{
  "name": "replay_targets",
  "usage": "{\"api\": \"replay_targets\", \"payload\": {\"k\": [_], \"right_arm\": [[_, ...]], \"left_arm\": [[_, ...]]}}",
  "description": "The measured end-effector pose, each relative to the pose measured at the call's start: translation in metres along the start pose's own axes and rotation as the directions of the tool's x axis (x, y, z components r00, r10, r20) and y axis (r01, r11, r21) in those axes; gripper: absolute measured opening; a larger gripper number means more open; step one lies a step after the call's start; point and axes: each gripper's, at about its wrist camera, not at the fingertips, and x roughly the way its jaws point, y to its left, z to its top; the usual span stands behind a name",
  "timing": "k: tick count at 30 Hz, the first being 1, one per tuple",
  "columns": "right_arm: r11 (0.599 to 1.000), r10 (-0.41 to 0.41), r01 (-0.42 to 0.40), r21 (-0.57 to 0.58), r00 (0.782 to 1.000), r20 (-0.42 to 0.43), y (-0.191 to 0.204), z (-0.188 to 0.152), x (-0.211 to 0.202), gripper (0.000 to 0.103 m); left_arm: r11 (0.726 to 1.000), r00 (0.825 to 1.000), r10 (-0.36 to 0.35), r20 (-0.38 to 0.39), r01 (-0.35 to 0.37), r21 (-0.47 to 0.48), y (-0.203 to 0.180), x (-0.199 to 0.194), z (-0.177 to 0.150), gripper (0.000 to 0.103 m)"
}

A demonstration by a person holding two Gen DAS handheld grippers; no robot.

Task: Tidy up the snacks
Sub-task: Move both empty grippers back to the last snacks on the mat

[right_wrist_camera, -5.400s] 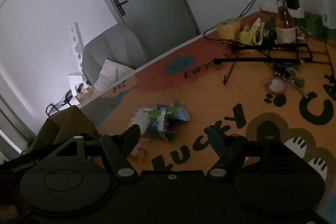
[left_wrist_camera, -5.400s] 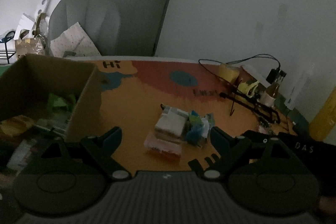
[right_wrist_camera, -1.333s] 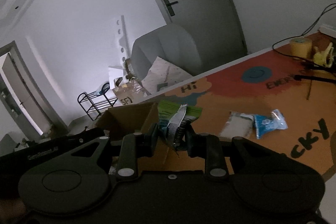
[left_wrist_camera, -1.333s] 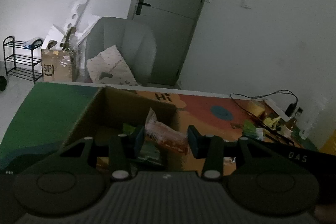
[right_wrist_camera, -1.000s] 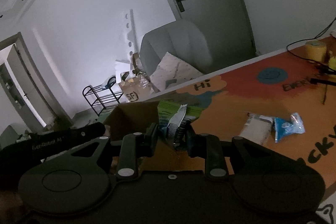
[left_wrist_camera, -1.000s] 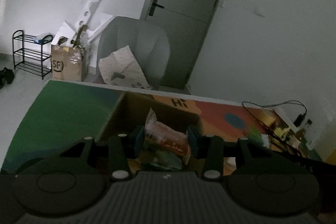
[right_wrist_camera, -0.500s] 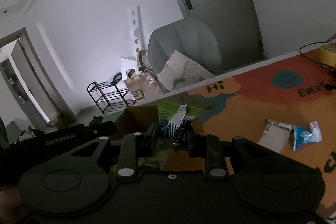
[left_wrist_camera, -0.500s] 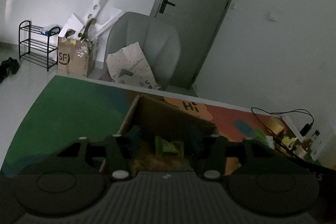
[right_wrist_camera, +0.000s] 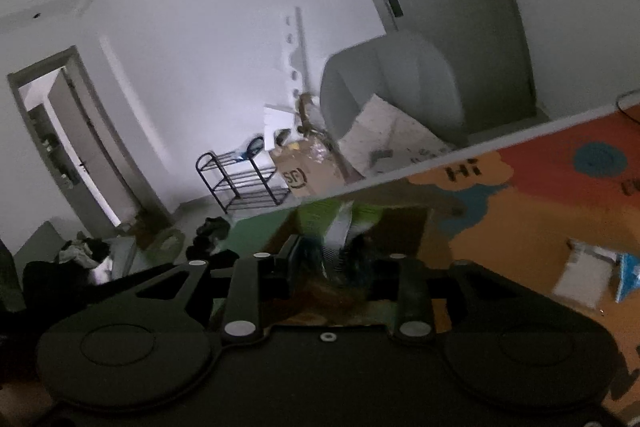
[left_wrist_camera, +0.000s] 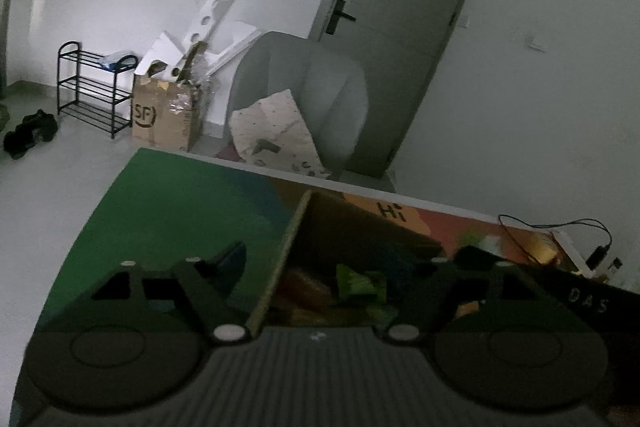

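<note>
Cardboard "SF" box (left_wrist_camera: 166, 119) beside armchair (left_wrist_camera: 304, 95)

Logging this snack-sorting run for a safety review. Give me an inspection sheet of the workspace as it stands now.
Surface: printed mat, orange and green.
Job's things: open box with snacks inside; green packet over it; white pack and blue pack lying on the mat.
Clutter: nothing seen.
Grippers: left claw open, empty, above the box; right claw shut on the green packet.
Cables: black cable at the far edge.
Surroundings: grey chair, door, rack.
</note>
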Motion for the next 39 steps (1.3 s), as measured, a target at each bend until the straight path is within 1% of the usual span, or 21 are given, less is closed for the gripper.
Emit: {"api": "replay_targets", "payload": {"k": [1, 4, 6, 11, 15, 17, 22, 24, 28, 34, 39], "right_arm": [[1.000, -0.005, 0.005, -0.001, 1.000, 0.002, 0.000, -0.001, -0.001, 0.055], [1.000, -0.016, 0.016, 0.018, 1.000, -0.008, -0.007, -0.004, -0.005, 0.055], [0.999, -0.039, 0.040, 0.035, 0.999, -0.010, -0.016, -0.005, -0.010, 0.055], [0.994, -0.087, 0.088, 0.065, 0.996, -0.003, -0.035, -0.010, -0.024, 0.063], [0.989, -0.124, 0.123, 0.082, 0.992, 0.008, -0.048, -0.012, -0.036, 0.076], [0.987, -0.139, 0.138, 0.086, 0.990, 0.012, -0.053, -0.014, -0.041, 0.078], [0.979, -0.175, 0.172, 0.106, 0.984, 0.020, -0.067, -0.017, -0.056, 0.093], [0.976, -0.189, 0.185, 0.115, 0.982, 0.021, -0.073, -0.018, -0.061, 0.095], [0.970, -0.209, 0.205, 0.131, 0.978, 0.017, -0.084, -0.021, -0.072, 0.103], [0.963, -0.227, 0.224, 0.147, 0.974, 0.001, -0.097, -0.023, -0.083, 0.103], [0.953, -0.253, 0.249, 0.172, 0.968, -0.002, -0.116, -0.026, -0.098, 0.103]], "left_arm": [[1.000, 1.000, 0.006, 0.000, -0.006, -0.001, 0.001, 0.000, 0.000, 0.080], [1.000, 1.000, 0.015, -0.001, -0.015, 0.008, -0.001, 0.000, -0.001, 0.086], [1.000, 1.000, 0.019, -0.003, -0.019, 0.014, -0.005, 0.000, -0.003, 0.089], [0.999, 1.000, 0.003, -0.017, -0.002, 0.033, -0.016, 0.003, -0.008, 0.093], [0.999, 1.000, -0.007, -0.026, 0.008, 0.050, -0.028, 0.006, -0.014, 0.097], [0.998, 0.999, -0.015, -0.029, 0.016, 0.064, -0.035, 0.006, -0.016, 0.098], [0.996, 0.999, -0.030, -0.039, 0.033, 0.088, -0.050, 0.006, -0.023, 0.100], [0.995, 0.998, -0.034, -0.044, 0.038, 0.093, -0.055, 0.006, -0.026, 0.100], [0.993, 0.998, -0.046, -0.048, 0.051, 0.103, -0.066, 0.005, -0.030, 0.103], [0.988, 0.995, -0.075, -0.067, 0.083, 0.129, -0.088, 0.006, -0.039, 0.103], [0.983, 0.991, -0.099, -0.090, 0.111, 0.148, -0.108, 0.009, -0.046, 0.103]]}}
